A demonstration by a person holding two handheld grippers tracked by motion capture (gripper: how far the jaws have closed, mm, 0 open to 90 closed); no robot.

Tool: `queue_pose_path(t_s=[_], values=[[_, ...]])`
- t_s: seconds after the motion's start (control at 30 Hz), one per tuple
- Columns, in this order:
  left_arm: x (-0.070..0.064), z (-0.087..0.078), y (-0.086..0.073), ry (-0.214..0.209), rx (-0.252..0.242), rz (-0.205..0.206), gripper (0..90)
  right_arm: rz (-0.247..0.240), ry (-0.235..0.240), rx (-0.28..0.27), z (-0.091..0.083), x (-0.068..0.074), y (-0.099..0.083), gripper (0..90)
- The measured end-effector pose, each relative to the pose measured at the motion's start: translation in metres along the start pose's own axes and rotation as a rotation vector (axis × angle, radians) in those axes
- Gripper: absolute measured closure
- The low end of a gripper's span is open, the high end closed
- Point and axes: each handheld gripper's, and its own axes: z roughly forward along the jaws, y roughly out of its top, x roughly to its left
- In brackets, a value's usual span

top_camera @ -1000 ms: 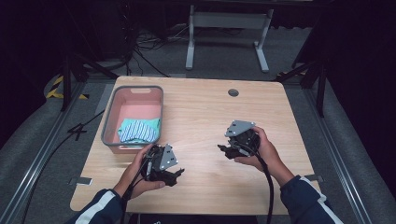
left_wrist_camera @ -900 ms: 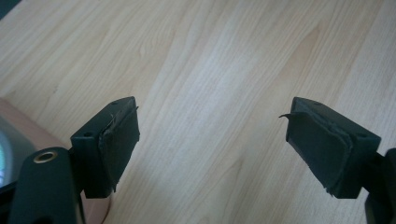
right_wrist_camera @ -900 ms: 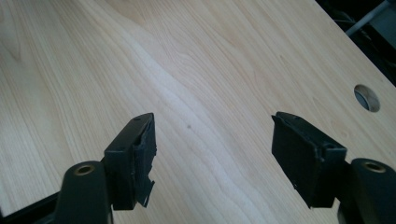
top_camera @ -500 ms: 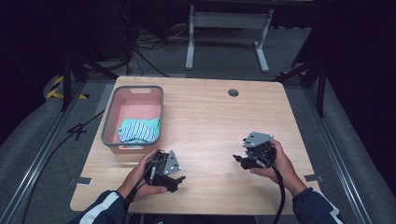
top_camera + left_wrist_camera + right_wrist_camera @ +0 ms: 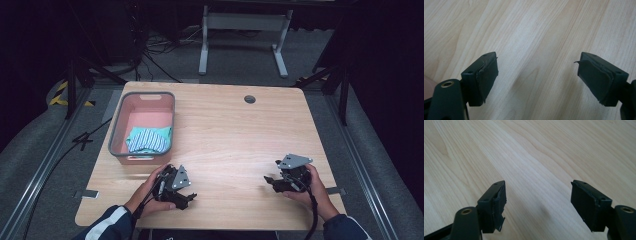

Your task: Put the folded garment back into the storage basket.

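High view: both hands rest low on the surface (image 5: 225,125), left hand-held gripper (image 5: 186,196) and right hand-held gripper (image 5: 271,182) spread apart, empty; likely task finished, striped cloth (image 5: 147,139) in basket (image 5: 116,135).

A lab-like recording space. A wooden table (image 5: 225,135) stands on grey carpet (image 5: 45,150), between metal floor rails (image 5: 37,175), with loose cables (image 5: 155,50) and dark surroundings behind.

A light, wood-grained counter (image 5: 225,130) carries a grey-rimmed pink basket (image 5: 119,127); inside it lies a blue-and-white striped cloth (image 5: 148,138). Both tongs are black.
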Motion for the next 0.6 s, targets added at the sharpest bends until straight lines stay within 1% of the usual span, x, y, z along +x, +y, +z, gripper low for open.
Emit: queue_pose_path(t_s=[0.03, 0.1, 0.17, 0.2, 0.23, 0.3, 0.37, 0.4, 0.43, 0.5, 0.53, 0.57, 0.6], values=[[0.000, 0.001, -0.002, 0.004, 0.003, -0.001, 17.1, 0.004, -0.003, -0.004, -0.001, -0.001, -0.004, 28.8], [0.000, 0.002, -0.005, -0.012, 0.001, 0.001, 17.1, 0.033, 0.006, -0.013, -0.004, -0.003, -0.014, 28.1], [0.001, 0.003, -0.008, -0.016, 0.008, 0.004, 17.1, 0.047, 0.002, -0.010, -0.005, -0.004, -0.022, 27.6], [0.001, 0.003, -0.010, -0.030, -0.006, -0.012, 16.8, 0.064, -0.001, -0.009, -0.006, -0.004, -0.026, 26.7], [0.001, 0.003, -0.011, -0.037, -0.008, -0.024, 16.5, 0.080, 0.000, -0.011, -0.007, -0.005, -0.031, 26.2], [0.004, 0.004, -0.013, -0.050, -0.015, -0.038, 16.0, 0.101, -0.002, -0.016, -0.009, -0.007, -0.038, 25.8], [0.007, 0.005, -0.016, -0.071, -0.026, -0.083, 15.6, 0.124, 0.005, -0.025, -0.011, -0.008, -0.046, 25.0], [0.008, 0.006, -0.019, -0.081, -0.034, -0.124, 15.3, 0.140, 0.007, -0.021, -0.011, -0.009, -0.049, 24.7], [0.010, 0.007, -0.022, -0.091, -0.047, -0.144, 14.3, 0.161, 0.002, -0.026, -0.011, -0.009, -0.054, 22.8], [0.011, 0.008, -0.025, -0.090, -0.073, -0.142, 11.5, 0.185, 0.011, -0.040, -0.011, -0.011, -0.057, 22.3], [0.011, 0.008, -0.025, -0.091, -0.072, -0.142, 11.4, 0.200, 0.015, -0.051, -0.011, -0.011, -0.060, 21.7], [0.011, 0.008, -0.025, -0.090, -0.072, -0.141, 11.4, 0.202, 0.014, -0.070, -0.010, -0.012, -0.062, 21.3], [0.011, 0.008, -0.025, -0.091, -0.072, -0.142, 11.4, 0.204, 0.016, -0.070, -0.011, -0.012, -0.062, 21.3]])
